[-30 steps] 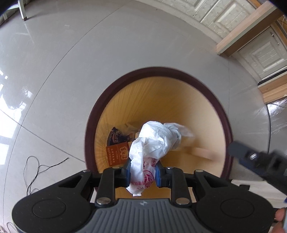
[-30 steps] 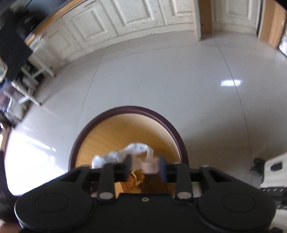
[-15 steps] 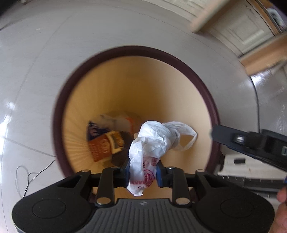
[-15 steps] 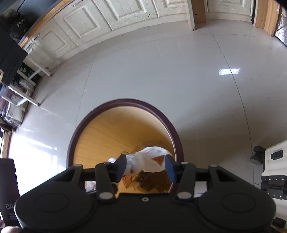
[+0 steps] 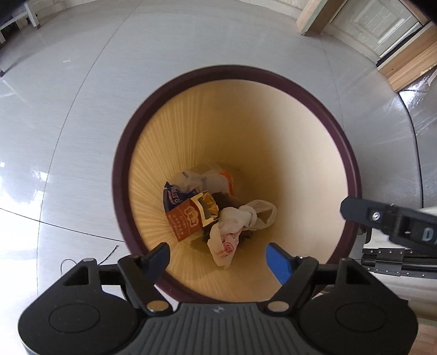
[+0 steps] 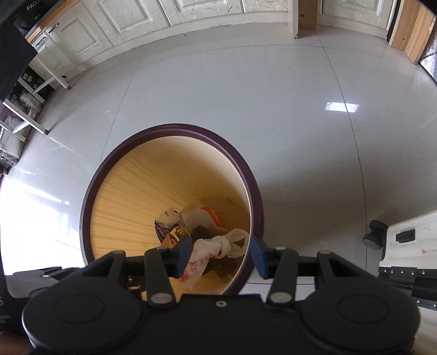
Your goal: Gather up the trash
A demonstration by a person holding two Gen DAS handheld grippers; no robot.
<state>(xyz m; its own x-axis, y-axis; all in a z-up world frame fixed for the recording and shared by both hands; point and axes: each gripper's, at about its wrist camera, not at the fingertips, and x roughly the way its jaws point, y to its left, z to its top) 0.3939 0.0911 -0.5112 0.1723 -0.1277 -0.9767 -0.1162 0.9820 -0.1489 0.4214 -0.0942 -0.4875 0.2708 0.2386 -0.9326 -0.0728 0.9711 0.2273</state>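
A round bin with a dark purple rim [image 5: 123,153] and a tan ribbed inside stands on the floor below both grippers; it also shows in the right wrist view [image 6: 90,188]. A crumpled white plastic bag [image 5: 235,226] with red print lies at its bottom, also seen in the right wrist view [image 6: 210,248]. Beside it lie an orange-brown carton [image 5: 188,218] and a blue wrapper [image 5: 172,196]. My left gripper [image 5: 218,259] is open and empty above the bin. My right gripper [image 6: 220,256] is open and empty above the bin's near edge; its body shows at the right of the left wrist view [image 5: 382,218].
Glossy grey tile floor [image 6: 273,95] surrounds the bin. White cabinet doors [image 6: 136,16] line the far wall. A white wheeled unit [image 6: 404,240] stands to the right of the bin. A thin black cable [image 5: 82,262] lies on the floor at the left.
My left gripper opened and the white plastic bag dropped to the bottom of the bin. My right gripper opened wider.
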